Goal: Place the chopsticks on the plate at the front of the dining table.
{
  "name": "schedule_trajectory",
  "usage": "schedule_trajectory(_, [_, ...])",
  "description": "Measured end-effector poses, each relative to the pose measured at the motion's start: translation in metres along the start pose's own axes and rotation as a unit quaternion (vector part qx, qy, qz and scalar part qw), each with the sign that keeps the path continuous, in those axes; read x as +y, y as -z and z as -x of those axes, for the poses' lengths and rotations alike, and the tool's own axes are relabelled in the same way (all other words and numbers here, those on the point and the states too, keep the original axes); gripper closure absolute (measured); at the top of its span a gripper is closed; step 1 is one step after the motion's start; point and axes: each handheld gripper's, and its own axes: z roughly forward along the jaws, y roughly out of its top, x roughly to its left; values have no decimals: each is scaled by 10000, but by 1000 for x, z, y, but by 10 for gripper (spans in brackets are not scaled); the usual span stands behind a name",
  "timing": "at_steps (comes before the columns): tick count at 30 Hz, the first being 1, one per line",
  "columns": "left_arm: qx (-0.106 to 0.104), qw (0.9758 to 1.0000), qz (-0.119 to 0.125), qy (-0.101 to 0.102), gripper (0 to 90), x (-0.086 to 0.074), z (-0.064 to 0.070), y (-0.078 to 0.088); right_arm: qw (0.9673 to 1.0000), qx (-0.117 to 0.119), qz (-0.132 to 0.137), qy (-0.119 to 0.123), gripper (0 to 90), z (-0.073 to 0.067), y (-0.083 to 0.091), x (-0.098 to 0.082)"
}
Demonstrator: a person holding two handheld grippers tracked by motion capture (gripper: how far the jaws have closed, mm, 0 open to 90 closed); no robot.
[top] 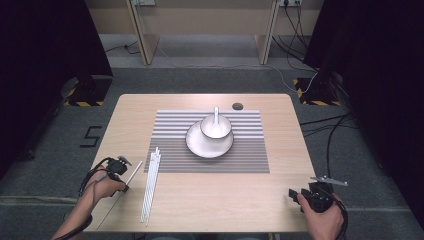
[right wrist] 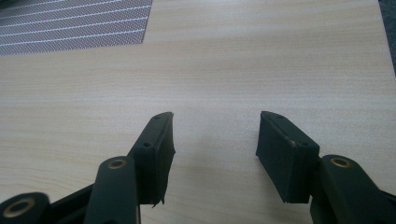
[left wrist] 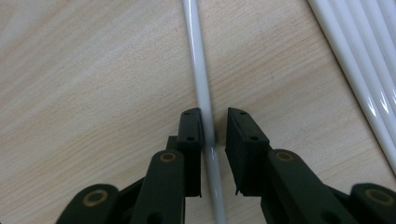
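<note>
Nearest the person, the right gripper (top: 295, 196) rested at the table's (top: 240, 200) five o'clock corner, jaws spread over bare wood, holding nothing. At seven o'clock the left gripper (top: 125, 175) straddled a lone white rod (left wrist: 201, 88): its jaws stood slightly parted, one pad (left wrist: 191, 140) touching the rod, the other (left wrist: 243, 140) just clear, so the rod lay between them on the wood, unpinched. Just beside it, toward three o'clock, lay a bundle of rods (top: 151, 182), its far ends lapping the striped mat (top: 250, 160). Farther off, at the mat's centre, a bowl (top: 216, 127) with a spoon (top: 216, 114) sat on a plate (top: 200, 145).

Risks, as judged: a smooth, round rod could roll or squirt from an uneven closure; lifted off-centre, it might pivot and sweep the bundle, or its far end could reach the plate.
</note>
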Motion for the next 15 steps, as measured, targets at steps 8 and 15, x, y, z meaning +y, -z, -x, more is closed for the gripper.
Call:
schedule_trajectory(8, [-84,9997,-211,89,759,6,-3,-1,10000,18,-8,26,462,0,0,0])
schedule_trajectory(15, [-108,9993,-335,144,806,9,-6,-1,10000,39,-37,52,461,0,-1,0])
